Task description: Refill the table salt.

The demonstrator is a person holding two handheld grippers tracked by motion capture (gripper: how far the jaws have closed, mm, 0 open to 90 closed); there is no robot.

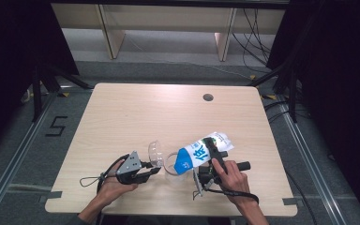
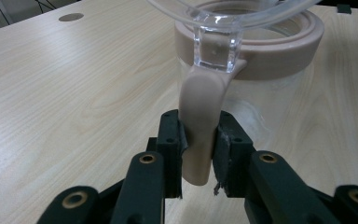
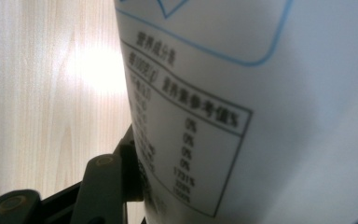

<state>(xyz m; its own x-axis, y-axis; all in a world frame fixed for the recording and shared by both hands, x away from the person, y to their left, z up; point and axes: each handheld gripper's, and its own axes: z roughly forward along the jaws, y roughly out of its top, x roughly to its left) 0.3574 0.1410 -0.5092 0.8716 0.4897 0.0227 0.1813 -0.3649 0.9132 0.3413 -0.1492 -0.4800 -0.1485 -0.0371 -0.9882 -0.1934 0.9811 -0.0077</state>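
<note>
From the high view, the left gripper (image 1: 155, 169) holds a clear jar (image 1: 171, 164) by its handle, near the front edge of the table (image 1: 136, 112). The flipped-up clear lid (image 1: 155, 153) sits just left of the jar. The right gripper (image 1: 211, 146) squeezes a blue and white pouch (image 1: 201, 152), tipped with its low end over the jar's mouth; the mouth is partly hidden.

In the left gripper view, the jaws are closed tight on the pink handle (image 2: 200, 126). The jar's pink rim (image 2: 279, 51) is behind it, cut off at the top.

In the right gripper view, the pouch (image 3: 261, 116) is right up close and blurry. One jaw presses it; the other is hidden.
</note>
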